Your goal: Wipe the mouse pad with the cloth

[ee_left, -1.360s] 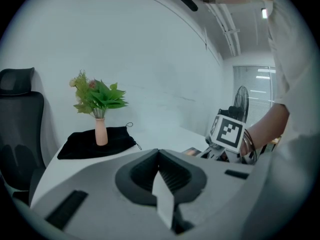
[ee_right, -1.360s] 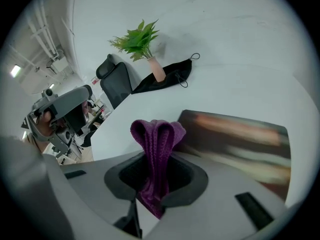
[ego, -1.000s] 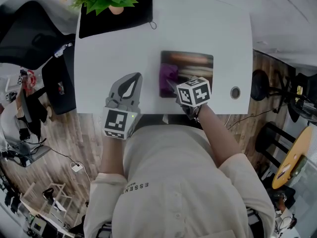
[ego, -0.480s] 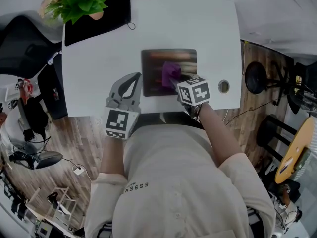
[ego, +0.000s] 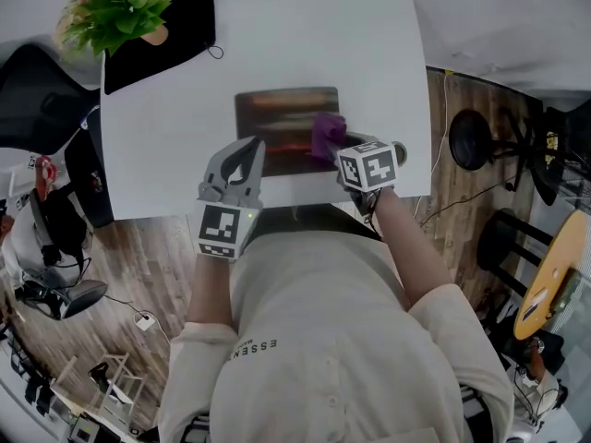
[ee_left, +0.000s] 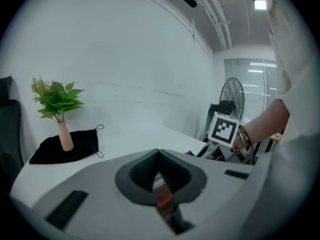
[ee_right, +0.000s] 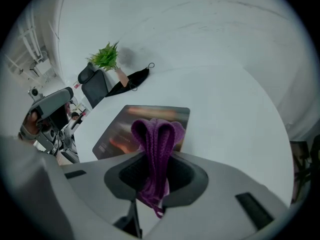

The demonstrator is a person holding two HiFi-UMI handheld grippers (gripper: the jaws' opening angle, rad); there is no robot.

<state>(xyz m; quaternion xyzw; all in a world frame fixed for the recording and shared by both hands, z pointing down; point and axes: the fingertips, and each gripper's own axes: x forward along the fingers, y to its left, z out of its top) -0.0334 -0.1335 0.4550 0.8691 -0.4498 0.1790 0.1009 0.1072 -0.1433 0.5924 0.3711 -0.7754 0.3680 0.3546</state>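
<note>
Desk [ego: 277, 35]: white rectangular top seen from above, much of it bare.
Mouse pad [ego: 277, 118]: dark rectangle with reddish streaks, flat on the desk close to the near edge, about midway across, its sides parallel to the desk's edges.
Black cloth [ego: 185, 26]: spread on the far left corner, well apart from the mouse pad, with a thin cord loop at its right edge.
Round fitting [ego: 400, 147]: small and grey, near the right edge, beside the mouse pad's near right corner.

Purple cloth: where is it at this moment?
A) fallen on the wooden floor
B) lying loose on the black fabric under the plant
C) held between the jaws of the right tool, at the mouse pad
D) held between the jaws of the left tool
C: the right gripper view shows the purple cloth pinched between the jaws of the right tool, at the edge of the mouse pad.
</note>
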